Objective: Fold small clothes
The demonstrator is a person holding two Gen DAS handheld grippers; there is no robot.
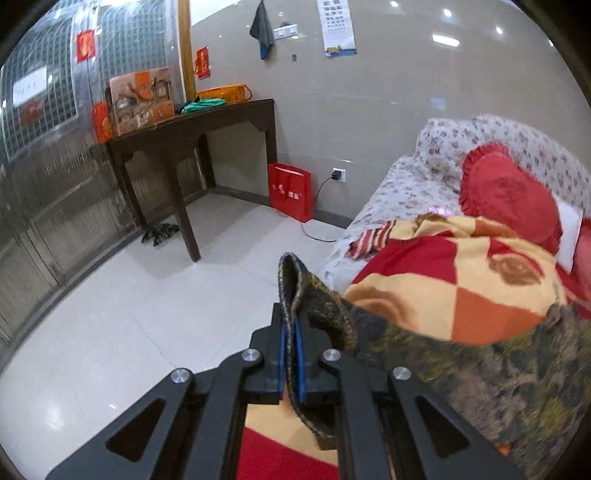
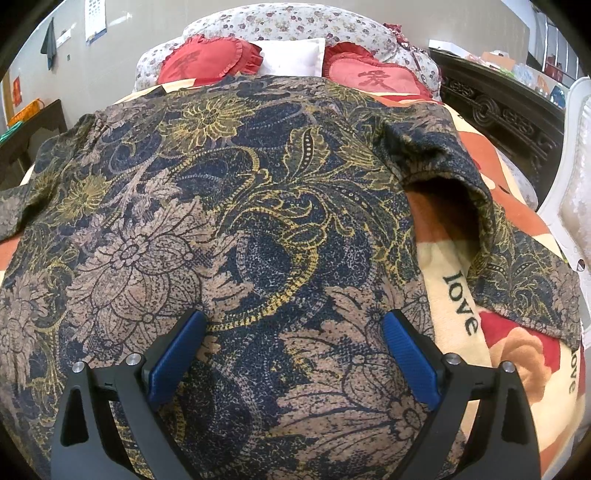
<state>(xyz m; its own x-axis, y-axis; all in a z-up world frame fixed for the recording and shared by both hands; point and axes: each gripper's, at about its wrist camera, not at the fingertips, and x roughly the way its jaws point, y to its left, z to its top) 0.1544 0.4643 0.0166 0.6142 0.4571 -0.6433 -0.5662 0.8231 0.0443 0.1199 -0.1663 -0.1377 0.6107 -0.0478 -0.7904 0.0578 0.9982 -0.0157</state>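
The left tool (image 1: 290, 328) is clamped tight on a folded edge of the floral-print garment (image 1: 461, 373), its blue pads (image 1: 281, 354) pressed together with the dark, gold-patterned cloth pinched between them and rising in a narrow loop above the tips. From that grip the fabric trails away to the right, over the red, cream and orange checked blanket (image 1: 454, 273) that covers the bed.

The right tool (image 2: 291, 332) stands wide open above the same garment (image 2: 221, 206) — its blue pads (image 2: 177, 358) spread far apart, one left and one right, with the flat cloth between them; whether the tips touch the fabric cannot be told. The garment lies spread across the blanket (image 2: 454, 295), which bears the word "love", and one sleeve (image 2: 443, 162) is bunched up at the right, its opening gaping dark. At the far end of the bed sit two red heart-shaped cushions (image 2: 207, 61) with a white pillow (image 2: 291, 55) between them, against a flowered bedcover (image 2: 280, 22).

Across the room, on the far left — a dark wooden table (image 1: 192, 125) carries an orange printed gift box (image 1: 142, 99), an orange basket (image 1: 223, 92) and a green bundle beside it. A red paper bag (image 1: 290, 192) stands on the tiled floor (image 1: 110, 314) near a wall socket.
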